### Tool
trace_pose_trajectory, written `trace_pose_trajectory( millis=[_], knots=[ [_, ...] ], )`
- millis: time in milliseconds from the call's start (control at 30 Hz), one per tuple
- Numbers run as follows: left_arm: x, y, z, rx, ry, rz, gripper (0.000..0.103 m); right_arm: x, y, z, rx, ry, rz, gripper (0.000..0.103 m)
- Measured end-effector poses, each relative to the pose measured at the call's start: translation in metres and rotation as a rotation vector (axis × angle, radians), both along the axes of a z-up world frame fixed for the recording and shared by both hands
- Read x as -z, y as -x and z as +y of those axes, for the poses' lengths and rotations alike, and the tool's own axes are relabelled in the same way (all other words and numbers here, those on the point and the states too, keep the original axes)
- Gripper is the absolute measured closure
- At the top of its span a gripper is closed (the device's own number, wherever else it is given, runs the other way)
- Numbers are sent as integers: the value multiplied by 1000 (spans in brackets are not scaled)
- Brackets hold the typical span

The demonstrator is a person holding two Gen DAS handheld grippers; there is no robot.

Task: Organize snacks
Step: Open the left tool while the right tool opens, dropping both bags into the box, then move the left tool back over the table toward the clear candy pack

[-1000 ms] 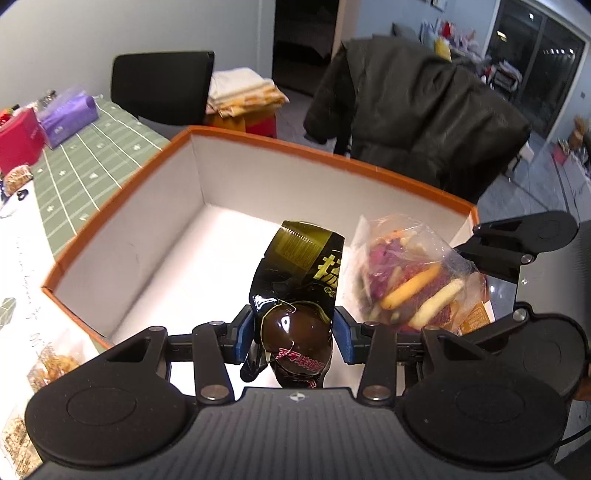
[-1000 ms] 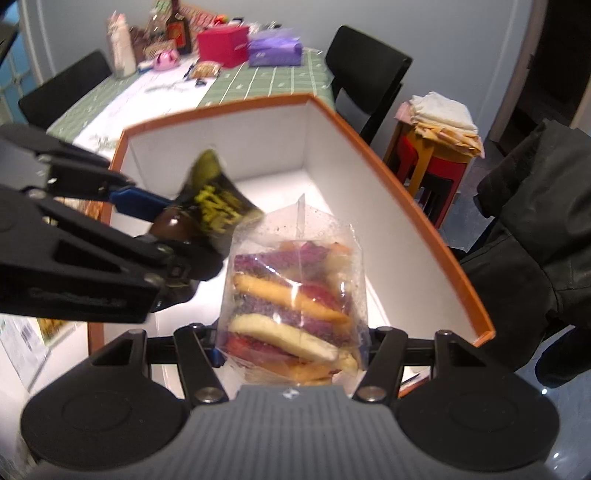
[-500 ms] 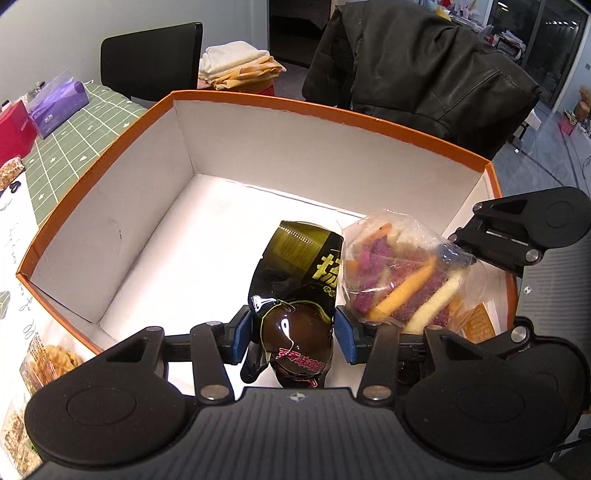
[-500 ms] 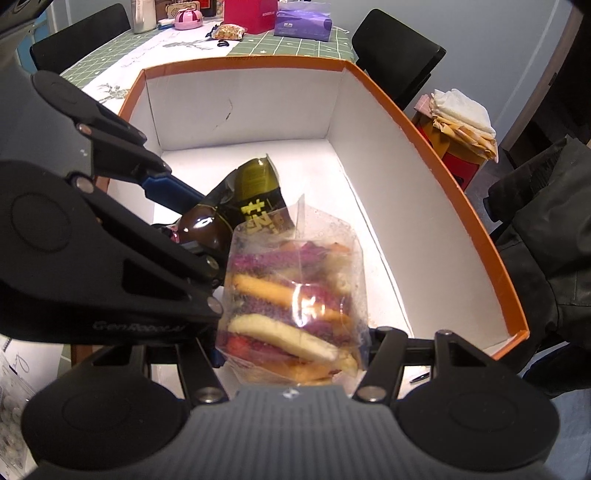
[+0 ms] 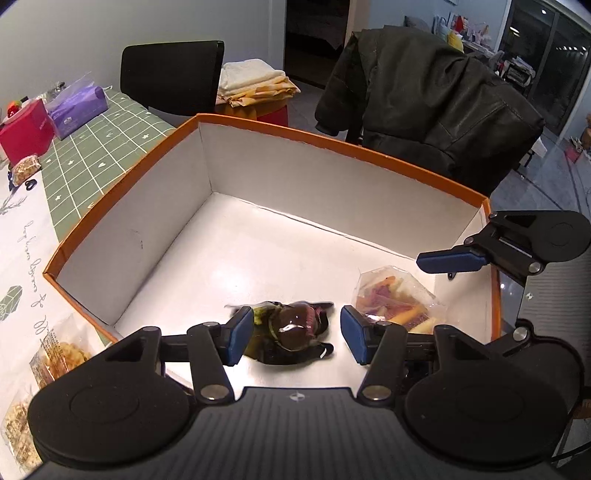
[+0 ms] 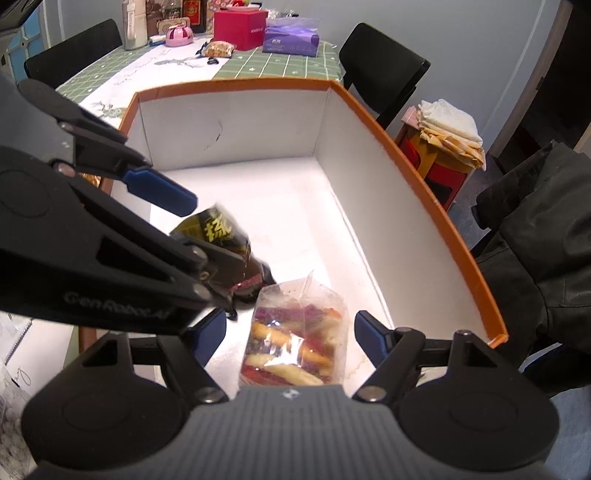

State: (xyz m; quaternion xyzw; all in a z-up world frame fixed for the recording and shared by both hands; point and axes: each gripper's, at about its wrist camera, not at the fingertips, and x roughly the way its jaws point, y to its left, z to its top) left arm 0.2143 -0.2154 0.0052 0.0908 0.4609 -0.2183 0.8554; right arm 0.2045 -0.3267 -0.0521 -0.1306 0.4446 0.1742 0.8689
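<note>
Since the earlier frames both packets had left the fingers: a second before, each was clamped and held above the box floor; now both sat inside the box.

Left gripper (image 5: 297, 335): blue-padded fingers (image 5: 239, 335) were parted and opening, pads clear of the dark snack packet (image 5: 295, 330), which lay between them on the white floor of the box. Gap was visible on the right pad's side; on the left side the packet edge sat just beside the pad, contact not certain.

Right gripper (image 6: 291, 336): fingers (image 6: 371, 341) were parted and opening, with clear gaps on both sides of the clear bag of mixed chips (image 6: 295, 347). The bag sat upright on the box floor between them, near the right-hand wall.

Orange-rimmed box (image 5: 332, 140): white interior, the two packets were side by side at the near end, dark packet to the left of the clear bag, close together. Rest of the floor was bare.

On the bench (image 5: 92, 155) beyond the box: a red box (image 6: 240, 29), a purple tissue pack (image 6: 291, 37). More bagged snacks (image 5: 59, 354) lay on the bench left of the box.
</note>
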Motion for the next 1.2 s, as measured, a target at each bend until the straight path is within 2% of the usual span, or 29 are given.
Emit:
trace_pose_trajectory(
  millis=[233,333,433,500,567,700,767,1000,1133,1200],
  knots=[
    [-21,15,8,-8,14,-40,39,-21,11,-3,22,-19,-77,29],
    [-34,25,16,-16,20,-67,39,-30,21,2,-4,-18,-139,29],
    [-48,36,28,-35,24,-93,39,-33,27,9,-33,8,-162,28],
    [-56,42,38,-55,25,-106,39,-35,32,11,-74,-9,-188,27],
    [-63,50,48,-74,23,-117,39,-36,35,15,-101,-23,-205,11],
    [-75,65,70,-112,10,-139,39,-39,42,28,-120,6,-210,3],
    [-79,76,83,-130,7,-149,39,-43,48,36,-140,10,-227,3],
    [-86,116,148,-241,50,-148,39,-59,70,68,-189,-109,-225,3],
    [-83,141,181,-309,24,-158,39,-59,91,97,-305,-165,-239,3],
    [-80,151,192,-326,1,-159,39,-56,98,110,-372,-175,-216,3]
  ],
)
